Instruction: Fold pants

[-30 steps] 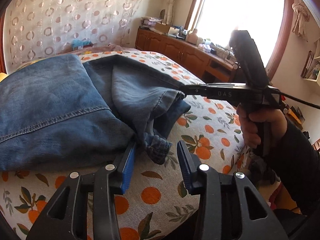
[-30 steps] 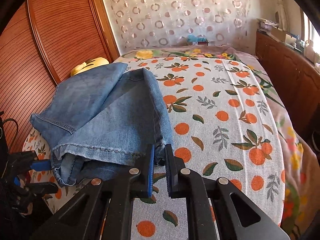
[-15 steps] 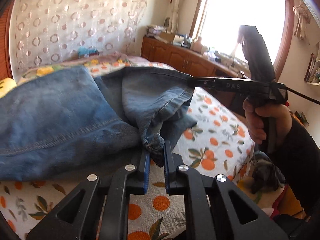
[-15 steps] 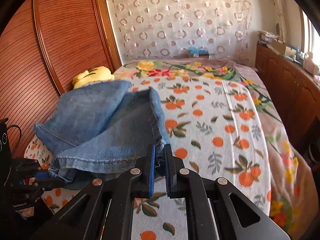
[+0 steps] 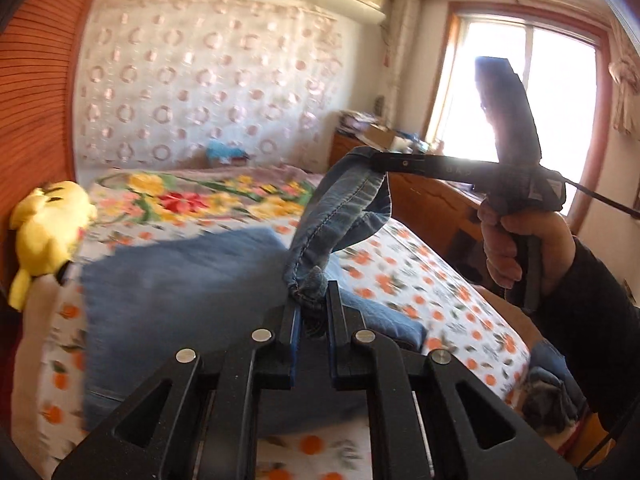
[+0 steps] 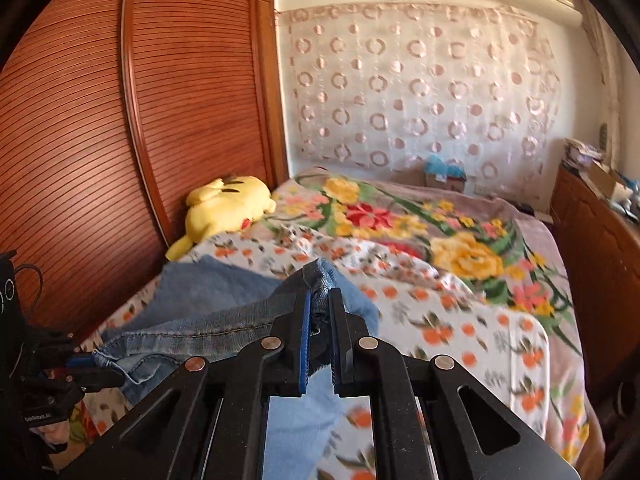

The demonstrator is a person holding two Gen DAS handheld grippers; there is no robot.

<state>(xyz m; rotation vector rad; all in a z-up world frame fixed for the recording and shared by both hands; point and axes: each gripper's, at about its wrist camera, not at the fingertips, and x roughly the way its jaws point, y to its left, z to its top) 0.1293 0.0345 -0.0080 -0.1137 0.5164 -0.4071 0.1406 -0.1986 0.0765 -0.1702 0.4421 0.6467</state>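
Blue denim pants lie partly folded on the bed, their hem end lifted off the sheet. My left gripper is shut on one corner of the hem. In the left wrist view the right gripper pinches the other hem corner higher up at centre right, a hand gripping its handle. From the right wrist view, my right gripper is shut on the hem of the pants, and the left gripper holds the same edge at the lower left. The hem hangs stretched between the two.
The bed has an orange-print sheet and a floral blanket farther back. A yellow plush toy lies by the slatted wooden wardrobe. A wooden dresser runs along the right under the window.
The left gripper closed on the hem corner. Both grippers then rose from the bed, lifting the hem end and carrying it toward the far end of the pants.
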